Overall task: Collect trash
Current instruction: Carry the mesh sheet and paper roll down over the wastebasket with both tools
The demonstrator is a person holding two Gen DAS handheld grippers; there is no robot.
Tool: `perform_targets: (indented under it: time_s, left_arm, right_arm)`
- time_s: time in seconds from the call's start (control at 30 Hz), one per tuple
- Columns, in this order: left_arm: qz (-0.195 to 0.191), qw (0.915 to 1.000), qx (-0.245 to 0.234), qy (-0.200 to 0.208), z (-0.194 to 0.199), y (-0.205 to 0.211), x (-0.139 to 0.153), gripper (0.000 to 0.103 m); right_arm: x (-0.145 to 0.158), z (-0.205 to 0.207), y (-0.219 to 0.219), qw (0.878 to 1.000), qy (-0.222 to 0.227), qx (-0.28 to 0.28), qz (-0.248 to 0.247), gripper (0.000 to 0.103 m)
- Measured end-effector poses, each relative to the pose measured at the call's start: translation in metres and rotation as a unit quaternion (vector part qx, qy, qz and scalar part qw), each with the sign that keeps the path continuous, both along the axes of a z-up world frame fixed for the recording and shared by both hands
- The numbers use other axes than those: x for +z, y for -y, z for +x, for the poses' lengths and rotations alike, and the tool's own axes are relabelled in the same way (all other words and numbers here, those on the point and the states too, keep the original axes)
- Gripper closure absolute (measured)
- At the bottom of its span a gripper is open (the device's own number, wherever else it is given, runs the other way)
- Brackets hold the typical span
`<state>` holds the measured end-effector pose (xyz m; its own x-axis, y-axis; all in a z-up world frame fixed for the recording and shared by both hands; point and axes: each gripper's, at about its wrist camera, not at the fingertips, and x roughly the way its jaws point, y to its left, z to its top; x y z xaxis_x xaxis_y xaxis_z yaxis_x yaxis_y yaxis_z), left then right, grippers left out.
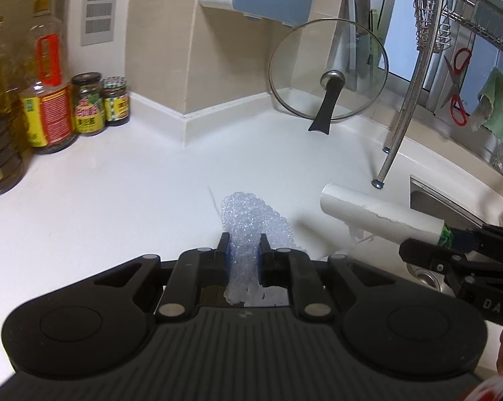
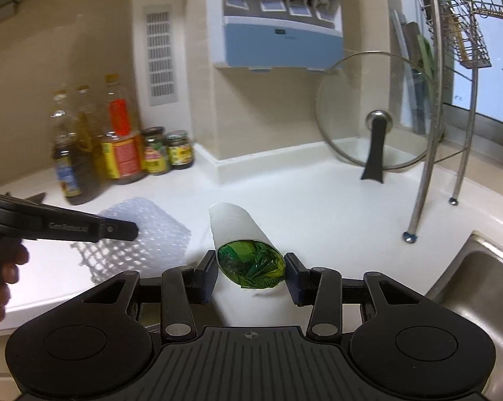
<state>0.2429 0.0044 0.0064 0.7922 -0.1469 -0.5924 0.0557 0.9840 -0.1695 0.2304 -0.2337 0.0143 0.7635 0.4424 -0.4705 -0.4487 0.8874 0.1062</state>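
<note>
Trash is already in both your grippers, lifted off the counter (image 1: pixel 134 193). Your left gripper (image 1: pixel 244 250) is clamped tight on one soft, featherlight bubble wrap sheet (image 1: pixel 251 220); your right gripper (image 2: pixel 249 267), part open, pinches one stiff, crushable paper tube (image 2: pixel 234 227) at its green-stuffed end.

Even indoor light, daylight at the window (image 2: pixel 478 100), blurred bottles (image 1: pixel 4 107), fisheye-bent edges
</note>
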Motion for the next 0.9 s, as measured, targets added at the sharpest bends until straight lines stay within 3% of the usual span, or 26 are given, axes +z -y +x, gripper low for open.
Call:
perform_targets:
  time_s: [0.33, 0.9]
  left_arm:
    - [0.007, 0.9991, 0.038, -0.017, -0.057, -0.005, -0.005, 0.09]
    - [0.011, 0.9906, 0.085, -0.106, -0.105, -0.006, -0.07, 0.09]
  right_arm:
    - [-0.008, -0.041, -0.021, 0.998, -0.025, 0.062, 0.012, 0.06]
    - [-0.084, -0.064, -0.049, 0.988, -0.115, 0.104, -0.021, 0.06]
